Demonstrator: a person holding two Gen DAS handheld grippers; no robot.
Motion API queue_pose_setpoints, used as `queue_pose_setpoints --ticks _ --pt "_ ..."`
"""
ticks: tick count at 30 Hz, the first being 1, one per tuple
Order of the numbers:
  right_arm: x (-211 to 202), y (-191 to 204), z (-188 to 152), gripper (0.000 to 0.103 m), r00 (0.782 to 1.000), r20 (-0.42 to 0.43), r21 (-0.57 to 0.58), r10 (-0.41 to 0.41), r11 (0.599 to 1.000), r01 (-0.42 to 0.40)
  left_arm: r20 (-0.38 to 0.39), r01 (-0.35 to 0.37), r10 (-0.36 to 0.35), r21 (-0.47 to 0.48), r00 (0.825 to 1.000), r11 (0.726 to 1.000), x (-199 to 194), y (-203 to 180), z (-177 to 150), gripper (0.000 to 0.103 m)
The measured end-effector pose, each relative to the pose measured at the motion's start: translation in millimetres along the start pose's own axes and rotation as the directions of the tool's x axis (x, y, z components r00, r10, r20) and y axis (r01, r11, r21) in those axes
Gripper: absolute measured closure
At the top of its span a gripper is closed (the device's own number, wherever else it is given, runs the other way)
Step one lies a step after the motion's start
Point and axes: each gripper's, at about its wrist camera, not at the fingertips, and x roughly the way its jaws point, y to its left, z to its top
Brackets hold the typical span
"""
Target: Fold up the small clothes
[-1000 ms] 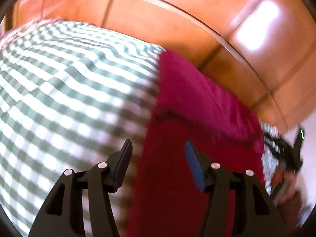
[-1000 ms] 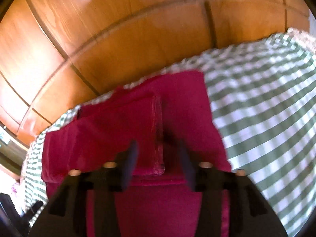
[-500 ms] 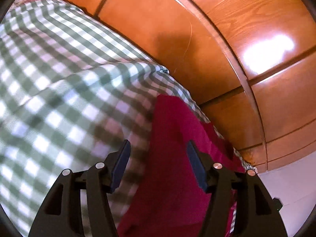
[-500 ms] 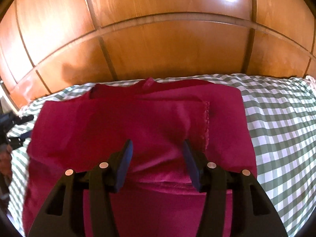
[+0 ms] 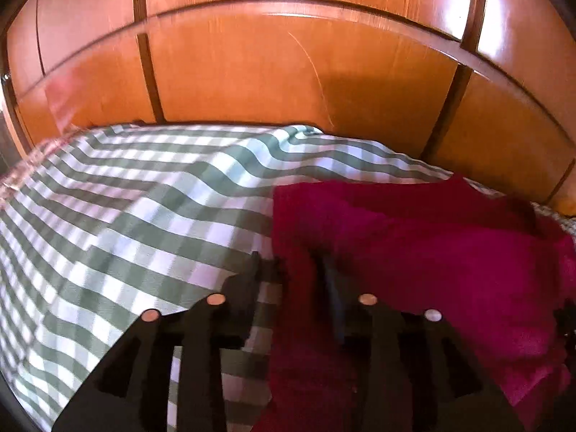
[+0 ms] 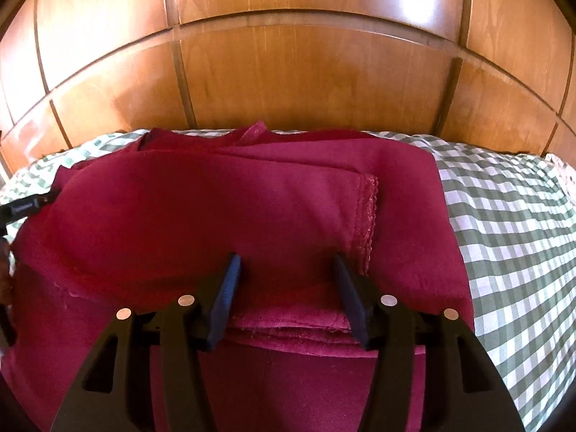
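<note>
A dark red garment (image 6: 216, 216) lies partly folded on a green and white checked cloth (image 6: 504, 216), one hemmed flap laid across its top. My right gripper (image 6: 286, 266) hangs open just above the near folded edge, with the red layers below its fingers. In the left wrist view the garment (image 5: 432, 259) fills the right side. My left gripper (image 5: 289, 273) straddles its left edge and its jaws are closing, with the red edge between them and checked cloth (image 5: 126, 216) under the left finger. The picture is blurred there, so pad contact does not show.
Glossy wooden panels (image 6: 306, 72) rise right behind the cloth's far edge (image 5: 288, 72). A black part of the other gripper (image 6: 21, 210) pokes in at the left edge of the right wrist view. Bare checked cloth stretches away on both sides of the garment.
The left gripper has swung along the garment's left edge and rolled level, and its jaws stand narrower. The right gripper has rolled level and sunk slightly over the folded garment.
</note>
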Motion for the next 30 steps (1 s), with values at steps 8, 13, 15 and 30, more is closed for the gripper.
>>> queue_pose_setpoints --ticks 8,13,15,30 --pt "0 -2 -1 0.050 1.000 0.005 0.006 0.006 1.000 -0.006 0.058 0.108 -0.111 0.040 0.992 0.993 -75 -5 -36 0.068" --pt "0 -2 -1 0.049 1.000 0.006 0.008 0.009 1.000 -0.010 0.001 0.049 -0.050 0.125 0.999 0.991 -51 -20 -68 0.065" --pt "1 -2 -1 0.049 1.000 0.006 0.009 0.011 1.000 -0.011 -0.016 0.045 -0.044 0.107 0.999 0.993 -51 -20 -63 0.065" --pt "-20 13 -2 0.012 0.999 -0.009 -0.017 -0.035 0.999 0.035 0.057 0.049 -0.052 0.065 0.997 0.997 -144 2 -94 0.055"
